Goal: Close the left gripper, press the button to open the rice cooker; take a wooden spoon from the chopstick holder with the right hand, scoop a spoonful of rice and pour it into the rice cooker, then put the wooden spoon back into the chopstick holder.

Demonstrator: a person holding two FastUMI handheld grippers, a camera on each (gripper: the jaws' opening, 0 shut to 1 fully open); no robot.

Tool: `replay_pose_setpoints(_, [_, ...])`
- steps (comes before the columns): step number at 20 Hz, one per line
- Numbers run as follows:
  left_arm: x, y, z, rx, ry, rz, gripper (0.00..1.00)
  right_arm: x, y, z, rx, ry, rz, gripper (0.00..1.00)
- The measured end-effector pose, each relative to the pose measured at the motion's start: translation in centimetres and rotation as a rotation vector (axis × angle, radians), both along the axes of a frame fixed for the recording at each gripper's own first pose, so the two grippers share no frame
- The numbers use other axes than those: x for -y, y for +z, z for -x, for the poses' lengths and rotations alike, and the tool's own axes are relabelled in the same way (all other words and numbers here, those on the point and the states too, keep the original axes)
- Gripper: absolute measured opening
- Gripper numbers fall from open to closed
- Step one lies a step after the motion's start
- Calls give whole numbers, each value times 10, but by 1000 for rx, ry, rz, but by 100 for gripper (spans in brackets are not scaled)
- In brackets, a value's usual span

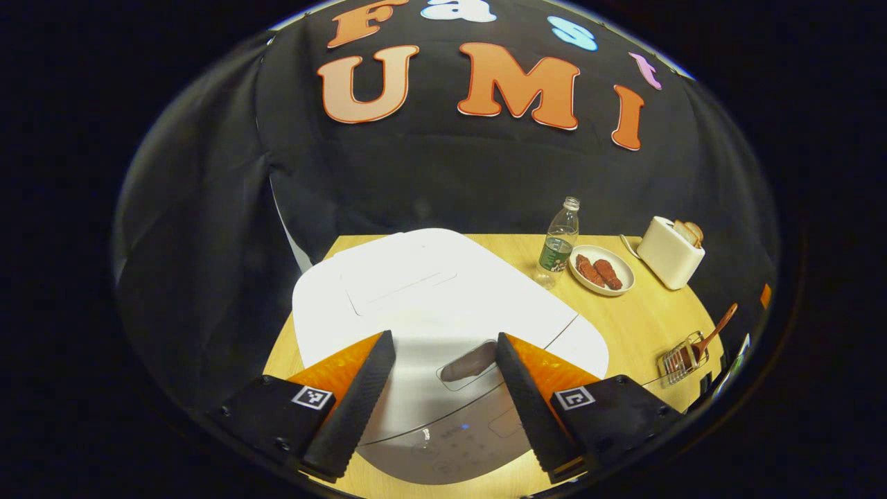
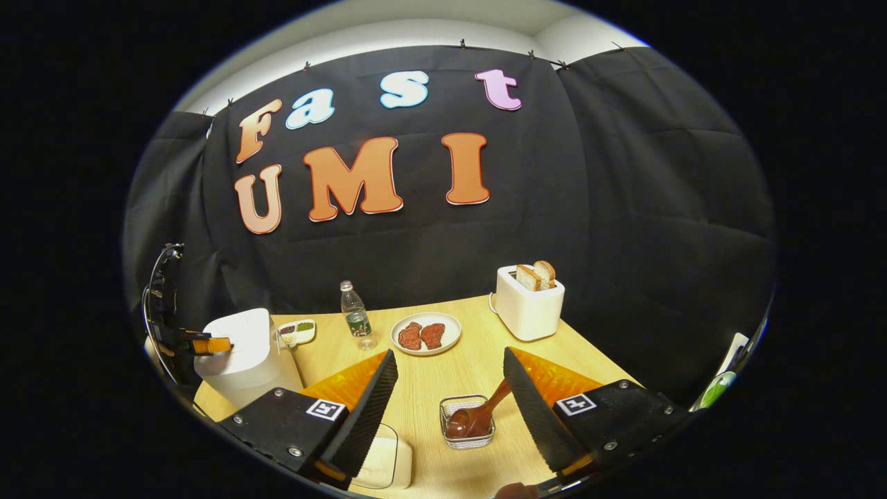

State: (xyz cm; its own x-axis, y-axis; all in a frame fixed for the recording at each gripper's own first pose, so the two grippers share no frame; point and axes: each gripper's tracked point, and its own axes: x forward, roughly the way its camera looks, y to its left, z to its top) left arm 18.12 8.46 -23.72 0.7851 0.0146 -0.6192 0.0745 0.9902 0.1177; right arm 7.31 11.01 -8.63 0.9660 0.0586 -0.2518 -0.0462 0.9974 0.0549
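The white rice cooker (image 1: 429, 291) stands with its lid down under my left gripper (image 1: 443, 338), which is open, a finger on each side above the oval lid button (image 1: 471, 364). In the right gripper view the cooker (image 2: 242, 353) sits at the far left with the left gripper (image 2: 208, 344) over its top. My right gripper (image 2: 449, 353) is open and empty, hanging just above the wire chopstick holder (image 2: 468, 423). The wooden spoon (image 2: 478, 416) stands in the holder, bowl down and handle leaning toward the right finger. Holder (image 1: 682, 357) and spoon (image 1: 717, 326) appear at the right in the left gripper view.
On the wooden table (image 2: 443, 374) stand a water bottle (image 2: 355, 315), a plate of meat (image 2: 425, 334), a white toaster with bread (image 2: 528, 305) and a small divided dish (image 2: 296, 331). A pale lidded box (image 2: 384, 461) lies near the front edge, left of the holder.
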Motion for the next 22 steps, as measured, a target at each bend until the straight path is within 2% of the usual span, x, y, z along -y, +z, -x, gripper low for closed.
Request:
replay_pose_setpoints(4, [6,-2,-5,40,31,-37,100,17,-9,8,-21,-29,13,95])
replay_pose_setpoints(7, [6,-4,-4,32,36,-4,100,29,-15,17,-33,-51,-11,95])
replay_pose_setpoints(13, [7,7,-8,53,21,-20,100,37,-12,30,-26,-51,-8,95])
replay_pose_setpoints(16, [6,16,-9,60,56,24,100,41,-10,34,-24,-58,-12,95])
replay_pose_setpoints(18, [7,5,-5,-17,64,57,100,44,-14,34,-33,-69,-26,95])
replay_pose_setpoints(19, [9,-9,4,-92,63,28,100,44,-16,34,-40,-67,-40,95])
replay_pose_setpoints(20, [7,-13,-6,-35,22,-10,100,41,-17,34,-44,-65,-54,95])
replay_pose_setpoints(21, [6,-10,2,-61,35,-7,100,40,-17,33,-41,-66,-65,95])
replay_pose_setpoints(22, [8,-1,-7,-14,45,18,100,38,-18,32,-43,-60,-70,95])
